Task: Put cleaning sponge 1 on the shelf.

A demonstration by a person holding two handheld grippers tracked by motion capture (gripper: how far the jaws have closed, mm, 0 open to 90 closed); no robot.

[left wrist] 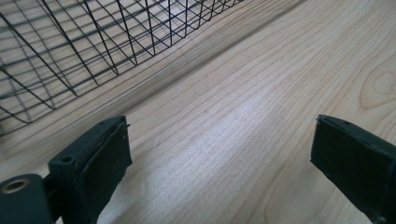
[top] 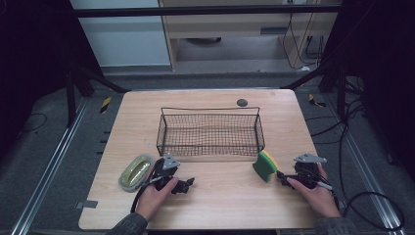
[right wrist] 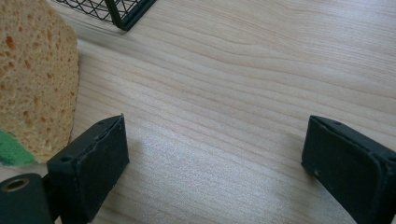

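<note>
While the yellow sponge with a green scouring side [top: 265, 165] stands on edge just off the right gripper [top: 283, 177], outside its left jaw and apart from the pads, that gripper's jaws gape wide over bare pale wooden table [top: 220, 196]. Beyond it stands the black wire mesh basket [top: 210, 132]. The left gripper [top: 188, 184], jaws likewise wide and holding nothing, lies near the basket, with a greenish oval dish [top: 134, 172] behind it.
</note>
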